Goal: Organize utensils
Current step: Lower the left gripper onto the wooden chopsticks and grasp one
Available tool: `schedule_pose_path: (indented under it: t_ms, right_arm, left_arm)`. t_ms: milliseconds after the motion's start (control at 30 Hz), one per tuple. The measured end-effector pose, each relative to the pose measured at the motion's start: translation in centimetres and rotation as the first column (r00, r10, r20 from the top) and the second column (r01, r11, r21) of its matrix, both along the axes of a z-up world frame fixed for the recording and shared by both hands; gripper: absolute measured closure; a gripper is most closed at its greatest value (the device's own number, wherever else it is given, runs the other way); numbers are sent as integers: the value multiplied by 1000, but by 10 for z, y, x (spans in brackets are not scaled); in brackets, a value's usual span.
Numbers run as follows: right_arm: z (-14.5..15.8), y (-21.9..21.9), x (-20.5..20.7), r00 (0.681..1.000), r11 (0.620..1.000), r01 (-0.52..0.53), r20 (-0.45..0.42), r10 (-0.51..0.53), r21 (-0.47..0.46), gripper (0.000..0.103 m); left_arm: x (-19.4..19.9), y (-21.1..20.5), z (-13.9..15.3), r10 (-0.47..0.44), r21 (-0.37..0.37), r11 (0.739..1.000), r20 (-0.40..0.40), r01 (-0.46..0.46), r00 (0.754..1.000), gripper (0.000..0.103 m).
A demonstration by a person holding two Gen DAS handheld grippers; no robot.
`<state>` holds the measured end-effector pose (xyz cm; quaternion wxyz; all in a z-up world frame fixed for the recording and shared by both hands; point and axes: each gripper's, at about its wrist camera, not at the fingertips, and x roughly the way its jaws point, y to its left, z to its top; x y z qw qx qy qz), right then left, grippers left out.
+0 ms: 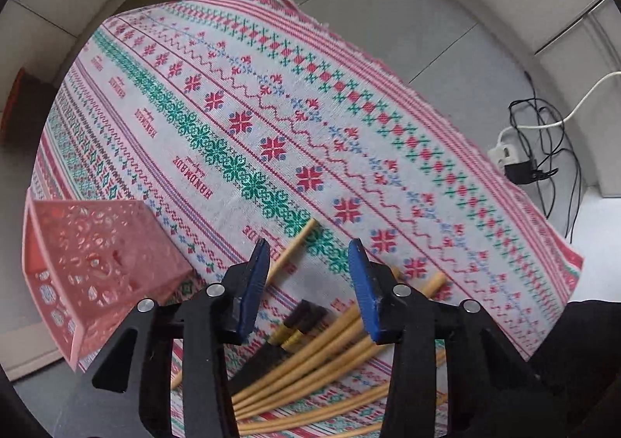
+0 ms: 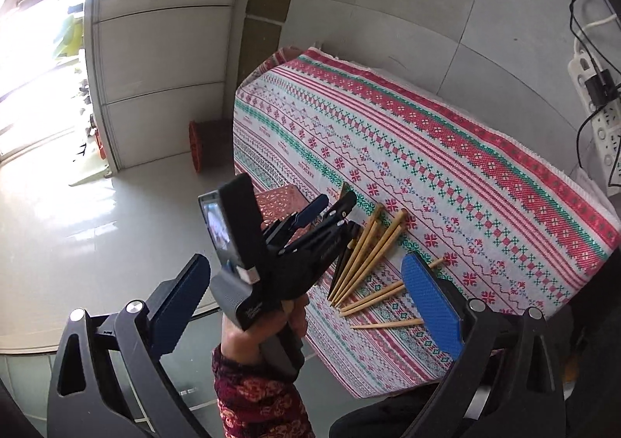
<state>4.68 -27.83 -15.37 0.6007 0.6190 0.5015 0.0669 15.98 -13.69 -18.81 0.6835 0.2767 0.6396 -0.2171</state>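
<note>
A: Left gripper [image 1: 310,255]?
B: I see its jaws partly apart above the chopsticks [image 1: 318,356] fanned on the tablecloth [image 1: 240,119], gripping nothing, I think. Pink basket [image 1: 97,263] beside.
A: Right gripper [image 2: 306,290]?
B: Jaws wide, empty, short of the table.

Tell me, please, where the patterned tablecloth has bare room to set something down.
The tablecloth is bare over most of its far half, from the red border stripe down to the green band, and toward the wall side. It is crowded at the near edge: the chopsticks fan out there, with the pink basket beside them and the left claw hovering above.
</note>
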Motion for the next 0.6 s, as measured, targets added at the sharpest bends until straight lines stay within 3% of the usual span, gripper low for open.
schedule_pose_path:
  t_ms: [100,233,367,500,600]
  right_arm:
    - [-4,-3,0,1000,1000,1,-26,0,18,7]
    - [-15,-5,-1,998,1000,0,-59,2,29,7]
    - [-20,-7,-1,996,1000,17,-85,-16,5,7]
    - [-23,-5,-2,995,1000,23,-98,-24,-10,7]
    - [-28,6,0,994,1000,-12,-105,11,-1,7]
  left_arm:
    - [2,2,-10,-31,16,999,-16,32,999,71]
    - [5,9,-10,-45,-28,999,-53,43,998,80]
    - [3,23,-13,-40,-76,996,-35,37,999,88]
    - [-14,40,-7,-37,-66,997,83,43,996,94]
    - [-40,64,24,-9,-125,991,204,35,979,95]
